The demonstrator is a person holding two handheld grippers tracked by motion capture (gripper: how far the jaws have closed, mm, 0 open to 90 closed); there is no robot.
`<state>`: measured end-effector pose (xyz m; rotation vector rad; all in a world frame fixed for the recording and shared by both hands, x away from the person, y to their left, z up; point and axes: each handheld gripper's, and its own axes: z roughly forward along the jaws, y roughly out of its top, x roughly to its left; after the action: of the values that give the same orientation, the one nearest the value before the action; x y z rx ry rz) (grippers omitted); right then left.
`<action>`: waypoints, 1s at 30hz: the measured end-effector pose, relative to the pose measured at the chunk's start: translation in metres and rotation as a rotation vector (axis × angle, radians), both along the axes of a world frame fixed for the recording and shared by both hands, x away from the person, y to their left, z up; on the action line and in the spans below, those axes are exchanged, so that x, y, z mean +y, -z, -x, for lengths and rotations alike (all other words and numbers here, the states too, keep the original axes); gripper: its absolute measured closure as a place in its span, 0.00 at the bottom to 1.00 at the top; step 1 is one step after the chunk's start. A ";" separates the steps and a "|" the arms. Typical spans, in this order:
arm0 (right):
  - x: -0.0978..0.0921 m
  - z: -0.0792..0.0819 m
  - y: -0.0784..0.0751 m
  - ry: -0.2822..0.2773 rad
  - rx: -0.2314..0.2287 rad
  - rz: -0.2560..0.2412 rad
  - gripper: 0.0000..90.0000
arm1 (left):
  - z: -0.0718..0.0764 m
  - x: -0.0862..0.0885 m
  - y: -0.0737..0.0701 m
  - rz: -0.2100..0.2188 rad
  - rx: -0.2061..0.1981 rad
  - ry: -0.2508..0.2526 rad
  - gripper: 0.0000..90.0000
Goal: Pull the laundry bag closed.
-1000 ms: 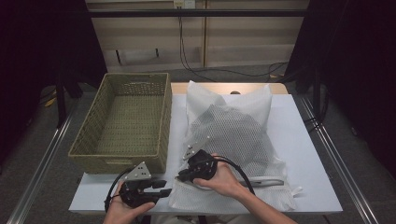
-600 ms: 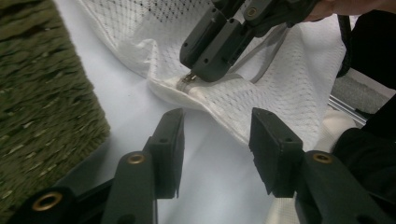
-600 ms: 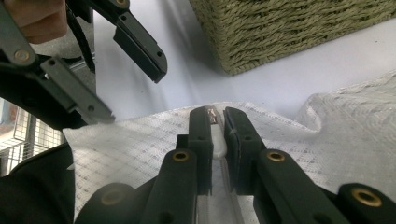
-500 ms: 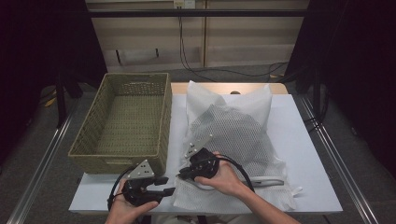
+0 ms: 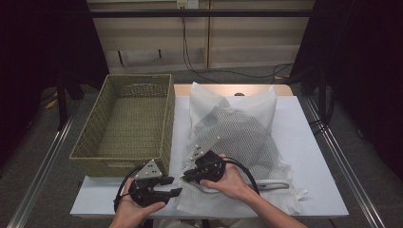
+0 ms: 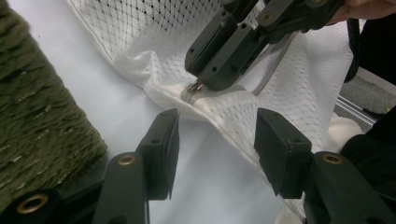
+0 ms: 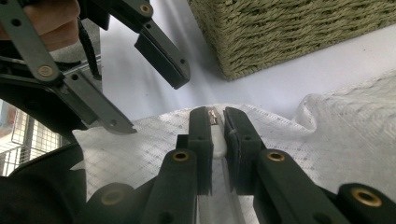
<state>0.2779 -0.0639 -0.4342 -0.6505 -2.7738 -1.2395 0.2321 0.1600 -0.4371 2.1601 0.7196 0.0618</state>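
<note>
right tool [image 7: 218, 122] clamped on the small metal zipper pull [image 7: 214, 115] of the white mesh laundry bag [image 5: 237, 142]
left tool [image 6: 217, 140] gapes wide just beside it (woven green basket [image 5: 128, 123] close by).

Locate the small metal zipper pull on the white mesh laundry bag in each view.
High view: too small to make out; it sits at the right gripper tips, on the white mesh laundry bag's near-left corner.
Left gripper view: small metal zipper pull upper centre, pinched by the right gripper.
Right gripper view: centre, between the closed jaws.
Shared landmark: green woven basket, beside that bag corner.
</note>
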 end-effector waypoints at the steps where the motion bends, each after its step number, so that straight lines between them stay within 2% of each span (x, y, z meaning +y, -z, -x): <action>1: 0.000 0.001 -0.001 0.009 0.000 0.003 0.91 | -0.001 -0.002 0.001 0.004 0.005 0.005 0.56; 4: -0.002 0.004 -0.004 0.006 -0.007 -0.009 0.91 | -0.003 -0.007 0.000 -0.011 -0.003 0.025 0.61; 8: -0.006 0.005 -0.009 0.008 -0.023 -0.017 0.91 | -0.009 -0.013 -0.001 -0.006 0.010 0.054 0.69; 9: -0.007 0.006 -0.010 0.008 -0.023 -0.015 0.91 | -0.010 -0.015 -0.001 -0.008 0.007 0.044 0.69; 10: -0.008 0.006 -0.011 0.015 -0.024 -0.024 0.91 | -0.011 -0.016 -0.001 -0.033 0.005 0.041 0.69; 18: -0.015 0.010 -0.019 0.011 -0.035 -0.032 0.91 | -0.015 -0.026 -0.004 -0.029 0.003 0.058 0.70; 21: -0.016 0.013 -0.022 0.000 -0.043 -0.033 0.91 | -0.015 -0.029 -0.006 -0.050 -0.031 0.066 0.81; 24: -0.020 0.013 -0.023 -0.004 -0.037 -0.041 0.91 | -0.015 -0.030 -0.006 -0.051 -0.029 0.081 0.91; 25: -0.021 0.014 -0.024 0.003 -0.035 -0.041 0.91 | -0.014 -0.030 -0.007 -0.066 -0.029 0.088 0.93; 27: -0.021 0.014 -0.023 0.003 -0.035 -0.038 0.91 | -0.014 -0.030 -0.009 -0.067 -0.036 0.084 0.95; 29: -0.021 0.014 -0.022 -0.007 -0.035 -0.038 0.90 | -0.014 -0.029 -0.011 -0.061 -0.042 0.072 0.96; 30: -0.021 0.014 -0.022 -0.003 -0.031 -0.034 0.90 | -0.014 -0.028 -0.011 -0.045 -0.040 0.066 0.96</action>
<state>0.2638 -0.0853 -0.4127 -0.6302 -2.7706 -1.3038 0.2464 0.1317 -0.4257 2.2181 0.6290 0.0865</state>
